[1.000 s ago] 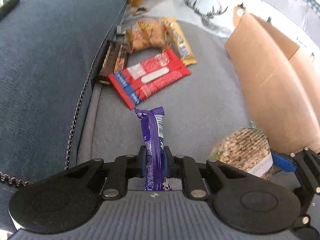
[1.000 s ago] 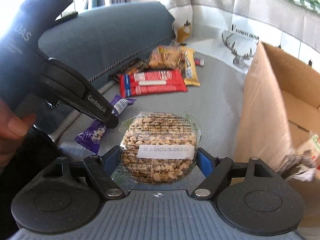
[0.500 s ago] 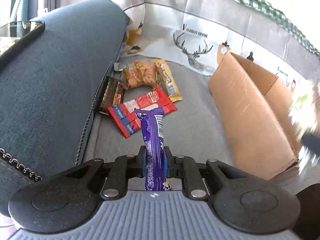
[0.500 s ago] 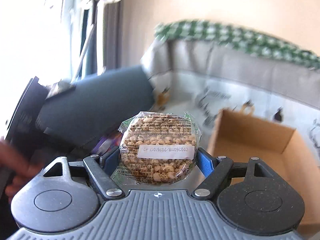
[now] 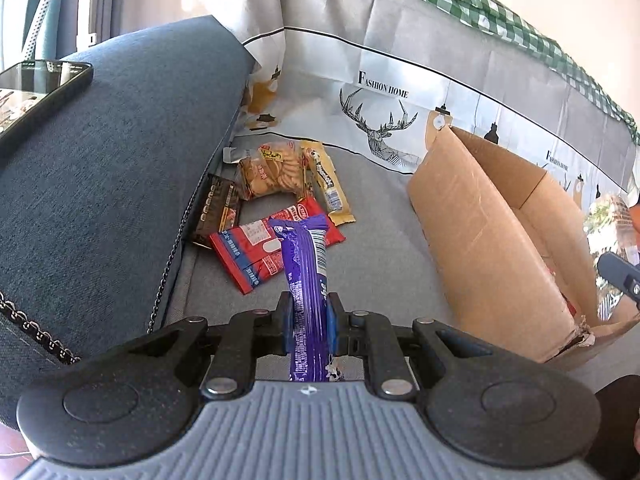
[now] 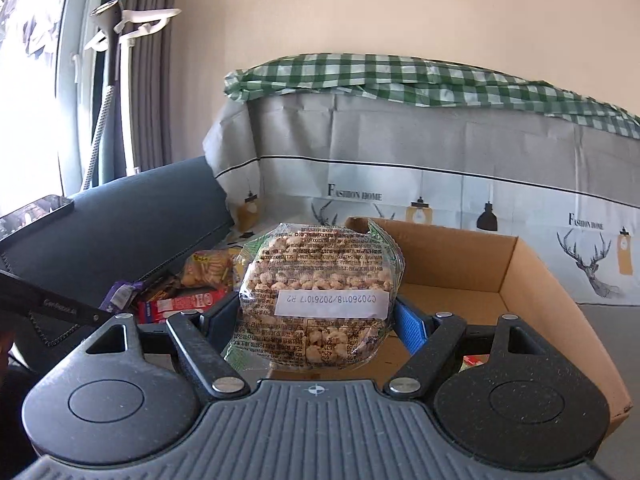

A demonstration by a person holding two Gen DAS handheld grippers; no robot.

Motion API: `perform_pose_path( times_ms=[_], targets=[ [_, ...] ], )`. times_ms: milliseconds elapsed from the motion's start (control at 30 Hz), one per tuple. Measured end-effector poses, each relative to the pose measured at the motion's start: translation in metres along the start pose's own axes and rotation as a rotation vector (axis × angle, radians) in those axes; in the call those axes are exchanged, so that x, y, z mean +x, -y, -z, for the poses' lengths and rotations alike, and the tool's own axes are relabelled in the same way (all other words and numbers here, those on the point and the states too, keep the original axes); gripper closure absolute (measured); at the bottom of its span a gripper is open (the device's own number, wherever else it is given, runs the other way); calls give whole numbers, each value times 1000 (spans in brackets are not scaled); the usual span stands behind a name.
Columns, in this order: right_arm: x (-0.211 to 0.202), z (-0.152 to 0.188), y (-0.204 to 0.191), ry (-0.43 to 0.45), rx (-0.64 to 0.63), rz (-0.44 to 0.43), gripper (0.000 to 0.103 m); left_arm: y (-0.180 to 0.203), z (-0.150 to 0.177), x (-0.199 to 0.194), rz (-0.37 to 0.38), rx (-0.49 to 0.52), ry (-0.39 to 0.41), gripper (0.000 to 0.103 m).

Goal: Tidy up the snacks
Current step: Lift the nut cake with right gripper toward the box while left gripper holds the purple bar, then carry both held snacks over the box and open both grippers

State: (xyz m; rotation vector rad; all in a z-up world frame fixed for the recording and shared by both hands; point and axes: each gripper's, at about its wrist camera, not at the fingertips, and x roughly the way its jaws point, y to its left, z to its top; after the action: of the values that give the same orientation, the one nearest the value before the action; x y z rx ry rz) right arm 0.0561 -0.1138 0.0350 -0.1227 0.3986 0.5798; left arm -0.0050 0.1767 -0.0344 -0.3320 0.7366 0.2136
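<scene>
My left gripper (image 5: pixel 308 320) is shut on a purple snack bar (image 5: pixel 306 276) and holds it above the grey sofa seat. My right gripper (image 6: pixel 320 320) is shut on a round clear pack of puffed grain cake (image 6: pixel 320 292) and holds it over the near edge of the open cardboard box (image 6: pixel 520 280). The box also shows in the left wrist view (image 5: pixel 480 240), to the right. More snacks lie on the seat: a red pack (image 5: pixel 256 256), a brown bar (image 5: pixel 216 212), a biscuit pack (image 5: pixel 268 176) and a yellow bar (image 5: pixel 328 184).
A blue sofa arm (image 5: pixel 100 160) rises at the left with a phone (image 5: pixel 36 96) on top. A printed grey cover (image 5: pixel 400 92) drapes the sofa back. The right gripper's tip (image 5: pixel 620 276) shows at the right edge of the left wrist view.
Both grippers have lifted with their snacks. The right gripper has moved from the seat up to the box opening. The left gripper has pulled back and risen from the snack pile.
</scene>
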Motion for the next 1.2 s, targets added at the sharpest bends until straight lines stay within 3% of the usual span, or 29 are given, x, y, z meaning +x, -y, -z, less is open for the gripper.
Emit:
perform_pose_path(
  times_ms=[167,467,567,900,1200],
  targets=[
    [0,1,15,-2,74,10,22,4,1,-1,-7,16,13,85],
    [-2,3,40,33,165,15,22,11,-6,1,-81,-24,6,85],
    [-3,4,50,49,216,32,22,22,-11,2,-74,-65,-12,85],
    [-7,9,92,97,405,138,22,131,-48,0,71,12,80,85],
    [-8,14,107,103,484,154,22,231,-80,-5,205,126,174,85]
  ],
)
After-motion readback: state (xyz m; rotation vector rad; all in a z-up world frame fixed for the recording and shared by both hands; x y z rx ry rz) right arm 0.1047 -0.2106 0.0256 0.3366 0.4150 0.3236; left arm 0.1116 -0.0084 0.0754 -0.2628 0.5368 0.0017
